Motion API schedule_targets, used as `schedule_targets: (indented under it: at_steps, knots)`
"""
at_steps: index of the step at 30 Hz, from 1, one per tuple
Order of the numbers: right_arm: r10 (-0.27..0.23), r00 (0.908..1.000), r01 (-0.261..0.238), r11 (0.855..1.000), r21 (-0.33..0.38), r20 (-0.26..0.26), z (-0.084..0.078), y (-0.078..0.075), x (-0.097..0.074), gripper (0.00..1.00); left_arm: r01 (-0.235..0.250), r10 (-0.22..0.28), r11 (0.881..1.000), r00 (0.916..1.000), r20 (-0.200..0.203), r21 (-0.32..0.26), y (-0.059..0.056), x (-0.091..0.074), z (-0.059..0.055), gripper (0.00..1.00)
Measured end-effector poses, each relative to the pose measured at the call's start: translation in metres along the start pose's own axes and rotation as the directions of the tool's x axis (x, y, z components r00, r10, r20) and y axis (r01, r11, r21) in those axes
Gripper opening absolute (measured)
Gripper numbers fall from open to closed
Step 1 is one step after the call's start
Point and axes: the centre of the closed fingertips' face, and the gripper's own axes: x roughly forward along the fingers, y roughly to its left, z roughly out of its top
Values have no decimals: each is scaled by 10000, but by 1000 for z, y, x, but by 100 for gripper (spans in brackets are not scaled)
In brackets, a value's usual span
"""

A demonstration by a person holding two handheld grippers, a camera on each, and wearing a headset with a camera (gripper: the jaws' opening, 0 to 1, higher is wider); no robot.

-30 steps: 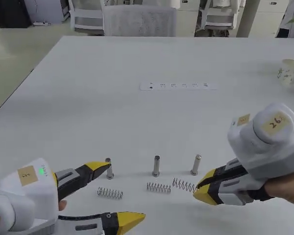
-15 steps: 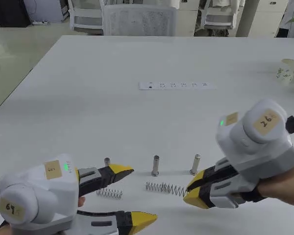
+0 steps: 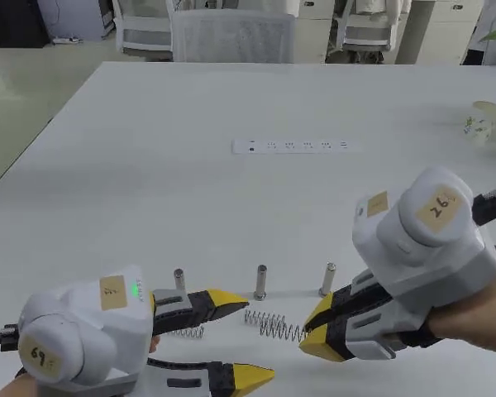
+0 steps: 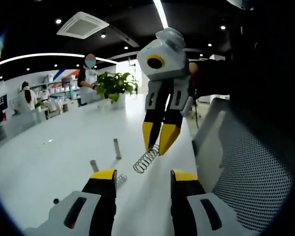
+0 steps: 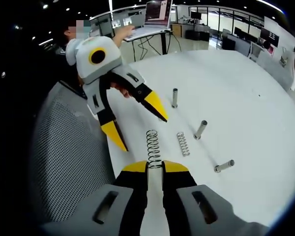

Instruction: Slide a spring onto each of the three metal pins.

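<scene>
Nearest the person, the left tool [image 3: 246, 337] is released. Its jaws are spread wide with nothing between them, and the tips aim toward the right. Facing it, the right tool [image 3: 311, 332] is clenched on one end of a spring [image 3: 277, 324], which juts from its tips toward the left tool above the white surface [image 3: 231, 207]. The spring's long axis runs roughly level and sideways. In the head view I cannot be sure where this coil ends, or whether another lies in line with it. A loose spring [image 3: 186, 332] lies flat just beside the left tool's upper jaw.

Just beyond, three bare pins stand upright in a row: left pin [image 3: 179, 279], middle pin [image 3: 261, 281] and right pin [image 3: 328, 279]. The right pin is nearest the right tool, just behind its tips. The held spring therefore lies across the pins' axis. I judge it must be turned on end above a pin before it can slide on. Farther off lies a power strip [image 3: 298, 146].
</scene>
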Motion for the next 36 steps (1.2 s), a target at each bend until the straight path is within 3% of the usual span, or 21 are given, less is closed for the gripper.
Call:
schedule_targets:
  at_steps: [20,25,36]
  knots:
    - [662,9974,-666,9977,-140,-300,-1,14,4,8,721,-711,9946,9973,-163,741,-15,5,-3,12]
    - [755,9971,-755,9971,84,-40,6,16,1,8,623,-604,9946,9978,-257,828,-12,4,-5,5]
    - [692,9964,-703,9973,214,490,19,15,-4,8,574,-550,9955,9980,-324,752,-11,4,-8,3]
